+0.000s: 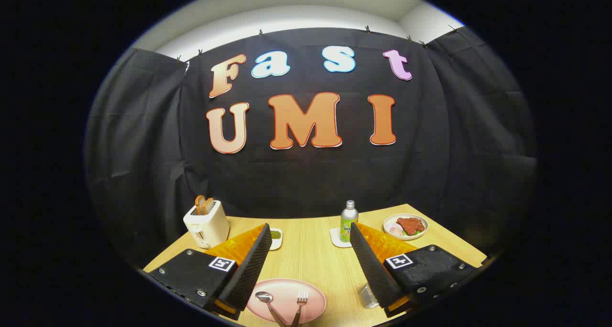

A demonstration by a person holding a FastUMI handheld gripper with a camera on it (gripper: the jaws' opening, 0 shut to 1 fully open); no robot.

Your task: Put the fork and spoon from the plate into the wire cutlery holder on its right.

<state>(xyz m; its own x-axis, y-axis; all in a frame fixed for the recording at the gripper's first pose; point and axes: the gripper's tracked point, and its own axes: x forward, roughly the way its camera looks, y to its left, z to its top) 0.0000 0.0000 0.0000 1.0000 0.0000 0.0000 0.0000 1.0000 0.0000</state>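
Here, gripper: fingers spread wide, holding nothing, raised over the table
Plate: at 6 o'clock, low between the fingers
Spoon: on the plate, left of the fork, the two handles converging
Wire cutlery holder: at 5 o'clock, partly hidden by the right finger
Risk: the close handles could both be caught together, or one could slip on the plate

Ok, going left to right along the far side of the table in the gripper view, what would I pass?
Toaster with toast in its slots → small white dish of something green → bottle on a white coaster → plate of food. The gripper hangs open above the table, nearer than all of these.
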